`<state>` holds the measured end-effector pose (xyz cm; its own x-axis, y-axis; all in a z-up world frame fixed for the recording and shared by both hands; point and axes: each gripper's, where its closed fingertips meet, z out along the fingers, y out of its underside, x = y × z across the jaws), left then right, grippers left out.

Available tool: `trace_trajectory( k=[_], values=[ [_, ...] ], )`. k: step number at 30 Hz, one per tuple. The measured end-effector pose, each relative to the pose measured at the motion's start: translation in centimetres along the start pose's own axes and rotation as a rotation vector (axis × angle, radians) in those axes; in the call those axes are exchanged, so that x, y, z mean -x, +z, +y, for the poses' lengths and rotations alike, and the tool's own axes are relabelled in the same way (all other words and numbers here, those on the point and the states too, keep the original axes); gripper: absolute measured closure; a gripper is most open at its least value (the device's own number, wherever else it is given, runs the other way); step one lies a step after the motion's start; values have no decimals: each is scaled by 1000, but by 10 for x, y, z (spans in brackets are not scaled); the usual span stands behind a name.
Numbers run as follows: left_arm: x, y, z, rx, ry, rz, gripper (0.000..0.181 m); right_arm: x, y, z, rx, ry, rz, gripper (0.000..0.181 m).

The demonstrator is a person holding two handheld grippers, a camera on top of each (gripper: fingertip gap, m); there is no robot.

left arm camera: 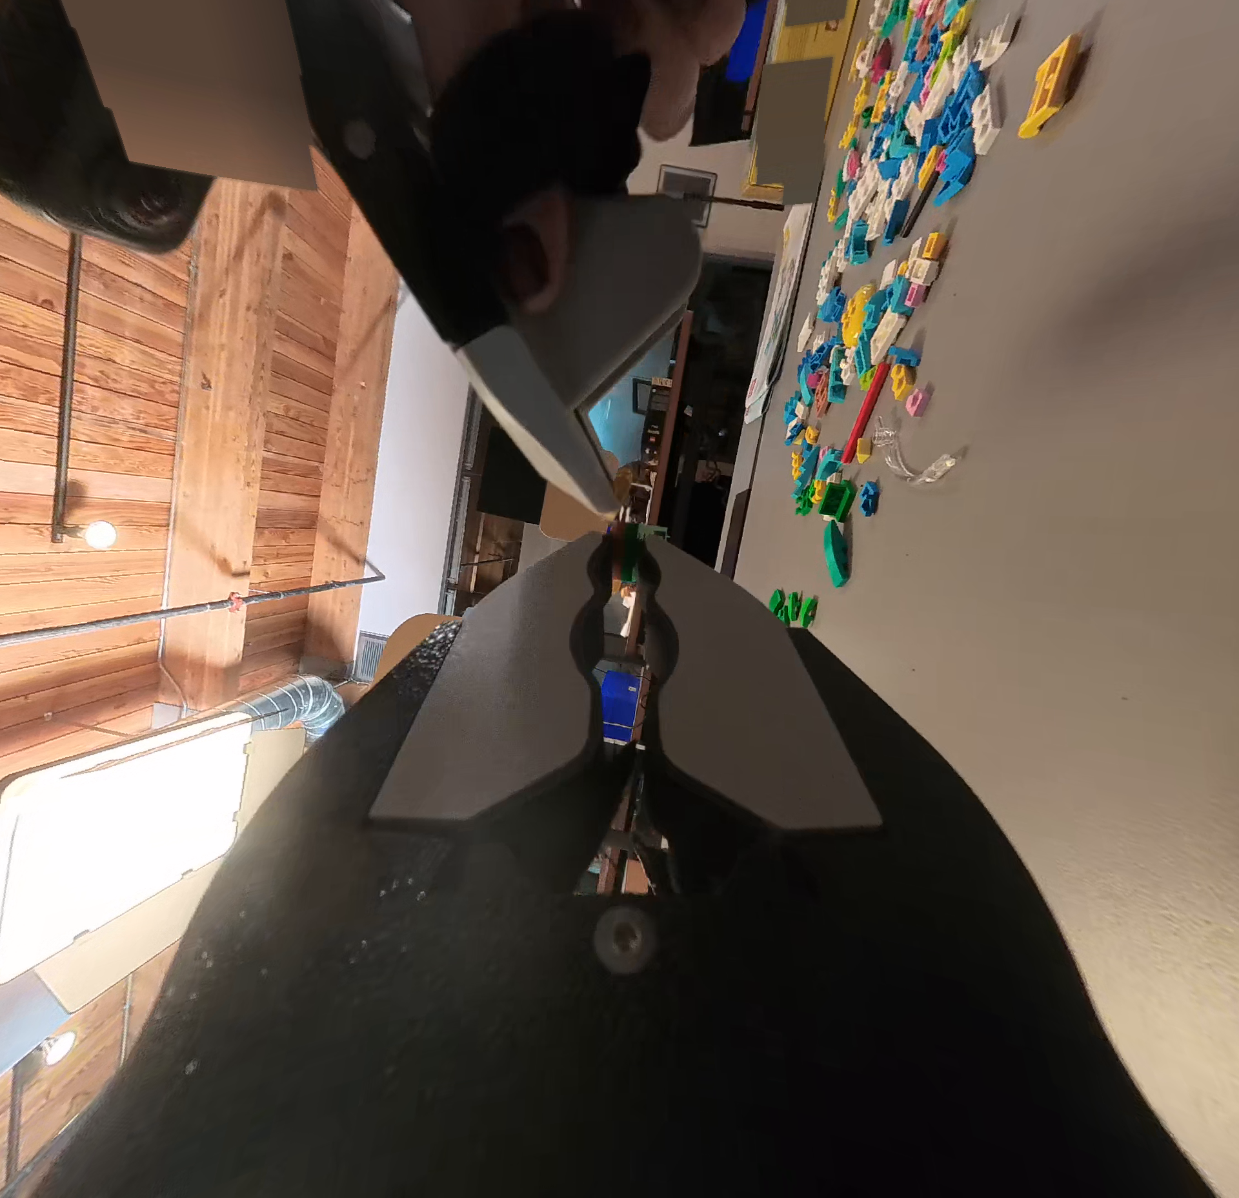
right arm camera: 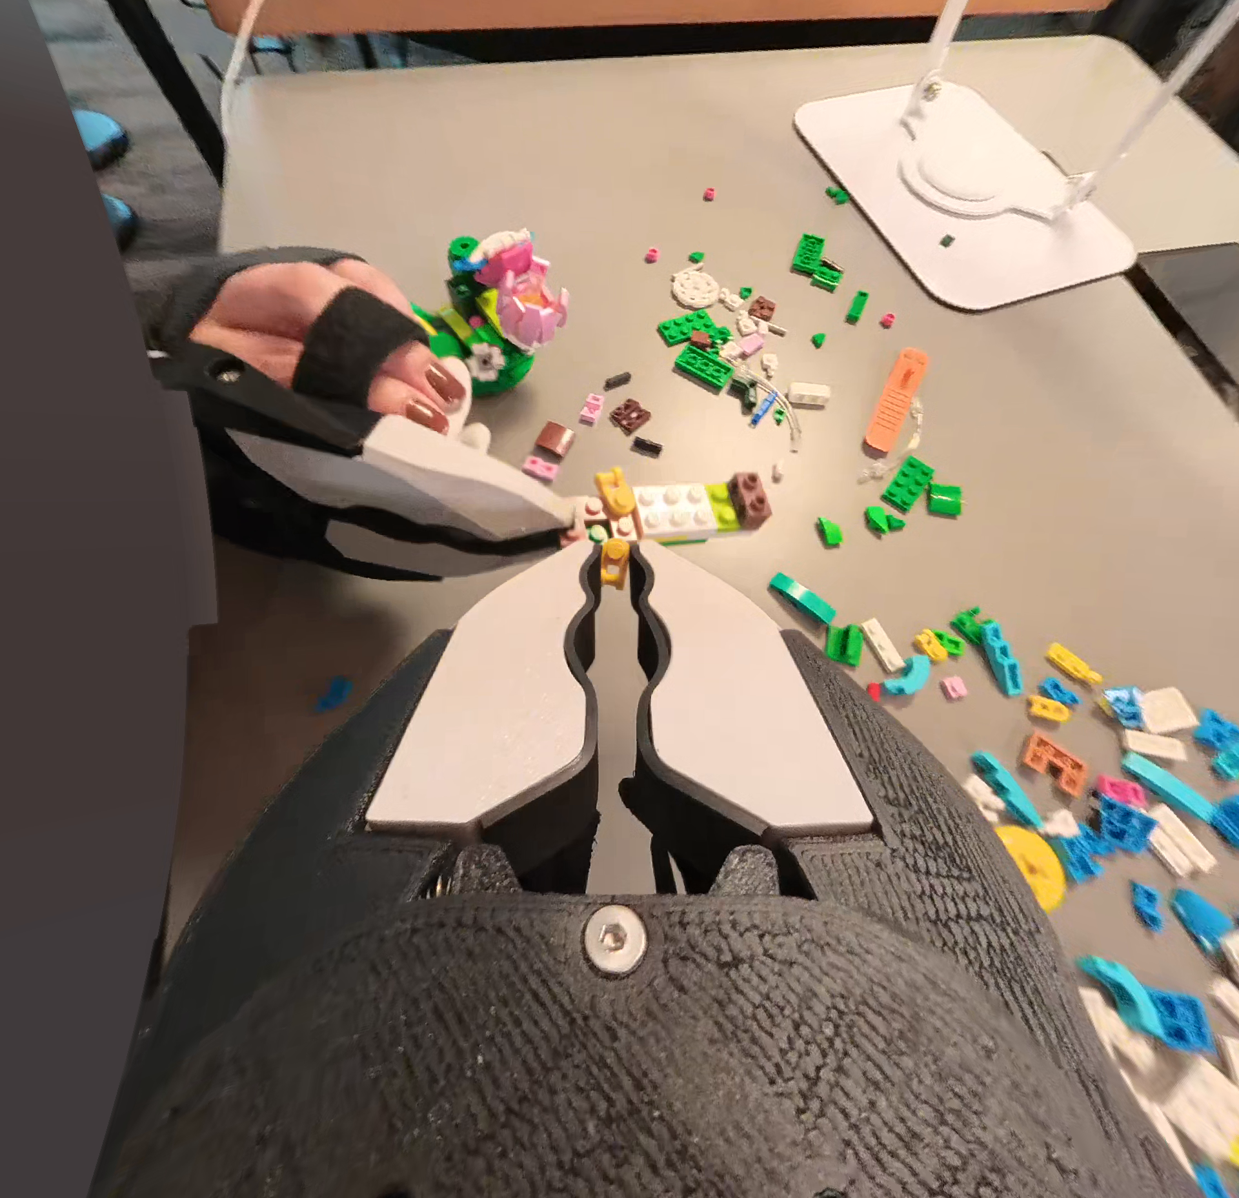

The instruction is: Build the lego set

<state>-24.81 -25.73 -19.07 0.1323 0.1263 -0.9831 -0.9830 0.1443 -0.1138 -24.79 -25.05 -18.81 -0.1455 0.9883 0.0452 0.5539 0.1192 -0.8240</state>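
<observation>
Your right gripper (right arm camera: 615, 565) is pinched on a small yellow clip piece (right arm camera: 614, 561), just at the near end of the white and lime assembly (right arm camera: 677, 510). Your left gripper (right arm camera: 570, 522) clamps that assembly from the left, above the middle of the tabletop (right arm camera: 402, 160). It looks light and stiff but smooth, so I think a grip on the flat sides is safer than on studs. Farther off, loose bricks (right arm camera: 704, 354) lie scattered

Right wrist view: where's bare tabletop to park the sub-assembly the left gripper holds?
Clearest patch: the far-left table, between the far edge, the flower model and the white stand base; only a few tiny bits lie near its right side. A smaller gap lies right of the orange brick separator. Crowded: the green and brown scatter mid-table and the blue and white pile near right.
</observation>
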Motion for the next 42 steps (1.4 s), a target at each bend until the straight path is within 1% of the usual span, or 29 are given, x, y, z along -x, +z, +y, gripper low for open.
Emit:
trace_trajectory(
  k=[2, 9, 14, 22, 33, 42],
  values=[
    [0, 0, -1, -3, 4, -2, 175, 1, 2, -2, 16, 7, -38, 175],
    [0, 0, -2, -12, 10, -2, 176, -1, 6, 0, 118, -29, -70, 175],
    [1, -1, -3, -16, 12, -6, 176, -1, 6, -1, 158, -62, -77, 175],
    [0, -1, -4, -21, 12, -2, 176, 0, 6, -1, 169, -73, -77, 175],
    [-3, -1, -6, -29, 3, 17, 175, -3, 6, 3, 214, -121, -15, 174],
    [-4, -1, -5, -29, -7, 24, 175, -1, 6, 4, 241, -132, -23, 174]
  ],
)
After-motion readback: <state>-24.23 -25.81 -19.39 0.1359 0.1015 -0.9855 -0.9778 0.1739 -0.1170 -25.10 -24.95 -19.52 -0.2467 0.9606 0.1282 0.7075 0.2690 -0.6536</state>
